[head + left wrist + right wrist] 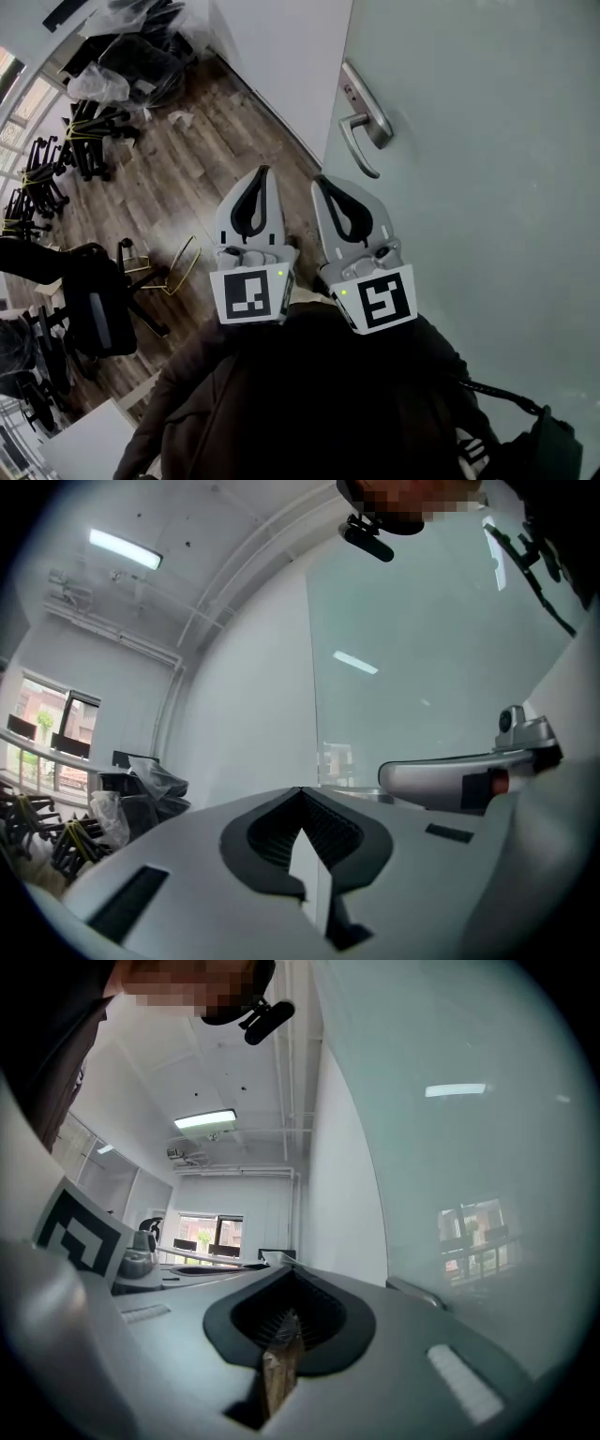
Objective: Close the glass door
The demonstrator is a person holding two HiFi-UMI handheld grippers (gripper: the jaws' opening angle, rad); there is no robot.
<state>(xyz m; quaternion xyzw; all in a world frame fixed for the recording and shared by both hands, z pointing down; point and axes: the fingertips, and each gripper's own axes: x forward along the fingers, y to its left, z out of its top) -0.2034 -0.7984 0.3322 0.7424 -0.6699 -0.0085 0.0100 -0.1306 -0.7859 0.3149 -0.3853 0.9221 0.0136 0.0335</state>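
Since your left gripper [262, 178] and right gripper [324, 184] are both clamped shut on nothing and hang just beside the door [469, 187] on your right, short of its handle [364, 127], I'd say the push isn't done yet, though I can't tell if it's latched.

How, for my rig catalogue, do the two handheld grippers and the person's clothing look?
The left gripper and right gripper match. Both have pale grey plastic shells, with black ribbed pads lining a teardrop-shaped opening between the jaws. Each carries a white marker cube printed with black square patterns, and a small green light glows just above it. The person wears a dark jacket.
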